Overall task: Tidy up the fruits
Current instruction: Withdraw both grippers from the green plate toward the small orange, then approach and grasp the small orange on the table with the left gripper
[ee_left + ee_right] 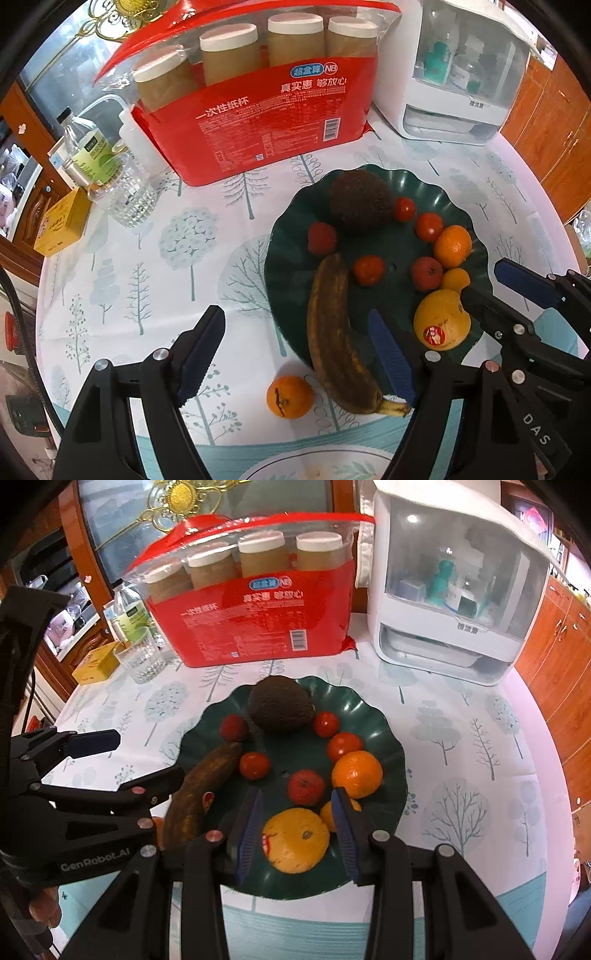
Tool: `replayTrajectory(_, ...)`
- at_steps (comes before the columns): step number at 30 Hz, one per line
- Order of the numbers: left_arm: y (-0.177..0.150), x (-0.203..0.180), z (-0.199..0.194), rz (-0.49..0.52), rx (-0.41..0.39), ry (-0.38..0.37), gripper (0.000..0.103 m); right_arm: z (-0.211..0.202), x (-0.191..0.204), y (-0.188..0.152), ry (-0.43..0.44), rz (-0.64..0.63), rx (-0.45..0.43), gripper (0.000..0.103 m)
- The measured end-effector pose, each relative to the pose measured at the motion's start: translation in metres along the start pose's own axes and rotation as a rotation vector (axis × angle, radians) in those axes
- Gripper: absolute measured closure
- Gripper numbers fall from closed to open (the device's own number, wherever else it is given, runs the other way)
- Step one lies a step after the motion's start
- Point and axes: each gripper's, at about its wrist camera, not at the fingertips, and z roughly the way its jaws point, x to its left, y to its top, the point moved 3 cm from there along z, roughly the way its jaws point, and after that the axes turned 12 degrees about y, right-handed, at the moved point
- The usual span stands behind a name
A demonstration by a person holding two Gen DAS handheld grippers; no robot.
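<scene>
So the green plate [384, 716] holds one avocado [279, 704], one banana [201, 786], three cherry tomatoes, and more. One orange [290, 396] sits off-plate near the bench's front edge. Left gripper [295, 354] fingers are released; right gripper [297, 830] fingers are released, flanking the stickered orange [295, 840].

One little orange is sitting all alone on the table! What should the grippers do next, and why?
Probably lower the left gripper around the small orange and close on it. Every other fruit lies on the green plate, though the banana hangs over its rim, while this orange sits on the tablecloth beside the banana. The left gripper is open just above it; the right gripper straddles the yellow orange.
</scene>
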Motion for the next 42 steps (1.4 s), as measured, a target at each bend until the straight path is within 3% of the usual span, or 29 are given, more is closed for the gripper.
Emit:
replayTrajectory(16,-0.024,0.035,-0.033,-0.002,-0.057,0.020,0.021,-0.045,0.033,-0.004,0.075,0.000,-0.098,0.058)
replayTrajectory(20,-0.037,0.048,-0.034,-0.009,-0.059,0.017,0.021,-0.052,0.038,-0.013,0.060,0.004,-0.121,0.058)
replayTrajectory(32,-0.100,0.045,-0.005,0.061,-0.043,-0.050,0.021,-0.037,0.051,-0.076,-0.027,0.030,-0.133,0.058)
replayTrajectory(42,-0.112,0.022,0.022,0.091,-0.072,-0.093,0.021,0.008,0.035,-0.126,-0.068,0.138,-0.044,0.058)
